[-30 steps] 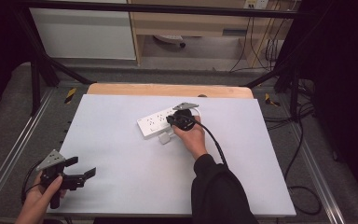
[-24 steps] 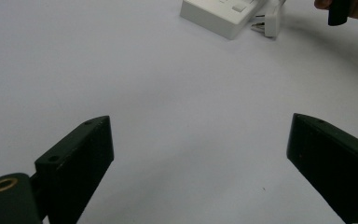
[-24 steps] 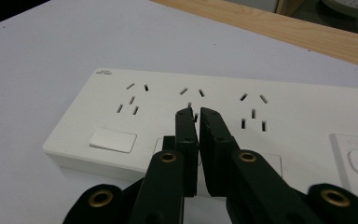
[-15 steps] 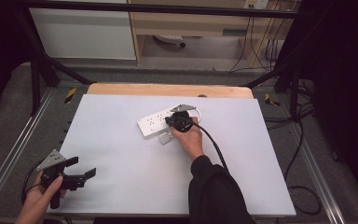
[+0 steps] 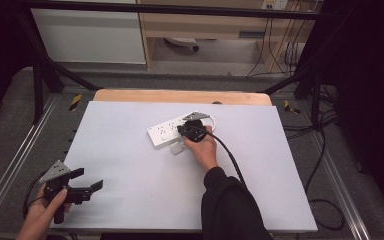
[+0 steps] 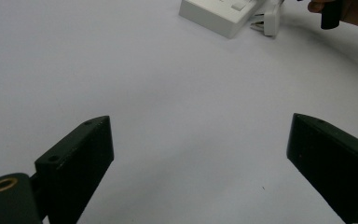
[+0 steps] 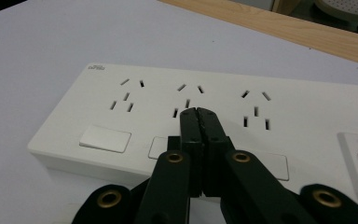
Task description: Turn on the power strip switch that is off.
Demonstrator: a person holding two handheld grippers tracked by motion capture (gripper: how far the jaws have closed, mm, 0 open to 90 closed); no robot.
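- The power strip [image 5: 172,131] lies a little behind the middle of the white surface [image 5: 130,200], with a small white plug [image 5: 176,149] just beside its near edge.
- The right gripper [image 7: 198,112] has its jaws closed together with nothing between them, and their tips stand over the strip's middle switch [image 7: 158,147], near the middle socket.
- I judge that the step in hand is pressing a switch on the strip with the closed jaws. The next move calls for a short, straight push down on the button, without sliding the strip.
- The left gripper [image 5: 87,186] rests at the near left corner, well apart from the strip, with its jaws wide and holding nothing.
- The right gripper view shows the three sockets and the row of switches clearly; in the high view these are too small to tell.
- The left gripper view shows the plug's pins next to the strip.
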